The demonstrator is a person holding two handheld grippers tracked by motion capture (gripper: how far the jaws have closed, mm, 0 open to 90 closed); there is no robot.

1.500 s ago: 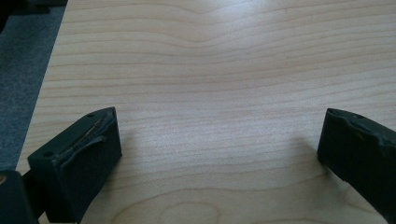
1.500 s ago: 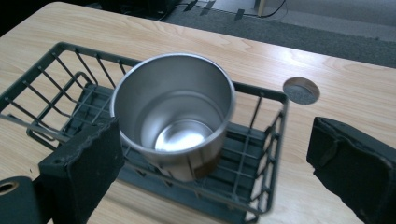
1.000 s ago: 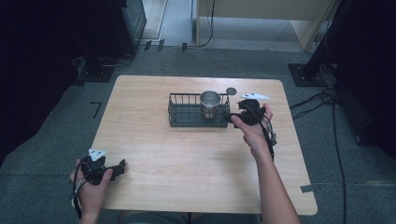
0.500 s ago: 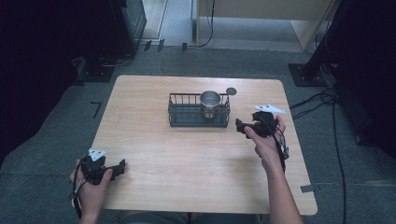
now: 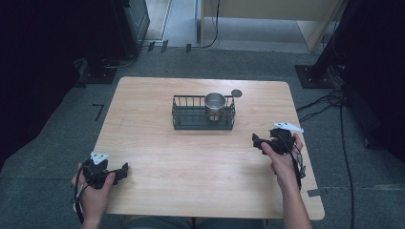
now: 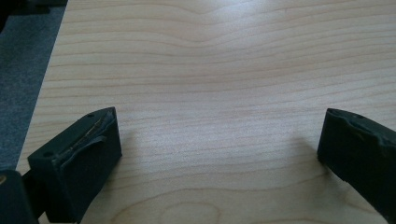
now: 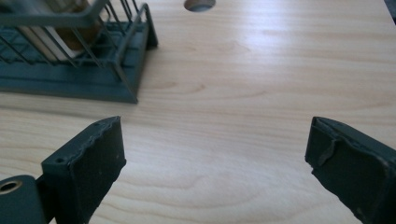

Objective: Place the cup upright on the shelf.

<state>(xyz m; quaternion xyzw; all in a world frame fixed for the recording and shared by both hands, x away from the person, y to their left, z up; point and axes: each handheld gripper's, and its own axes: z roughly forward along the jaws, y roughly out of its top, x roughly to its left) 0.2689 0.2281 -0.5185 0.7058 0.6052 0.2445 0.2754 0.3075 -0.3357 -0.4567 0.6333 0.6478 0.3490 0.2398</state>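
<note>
Right gripper now pulled back from the basket, cup left inside, placing apparently finished; both tongs apart and empty, left gripper included.

Grey carpet floor, light wooden table, dark surroundings

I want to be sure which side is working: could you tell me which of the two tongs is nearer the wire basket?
The right tongs, just off the wire basket; the left tongs sit at the table's near corner.
</note>
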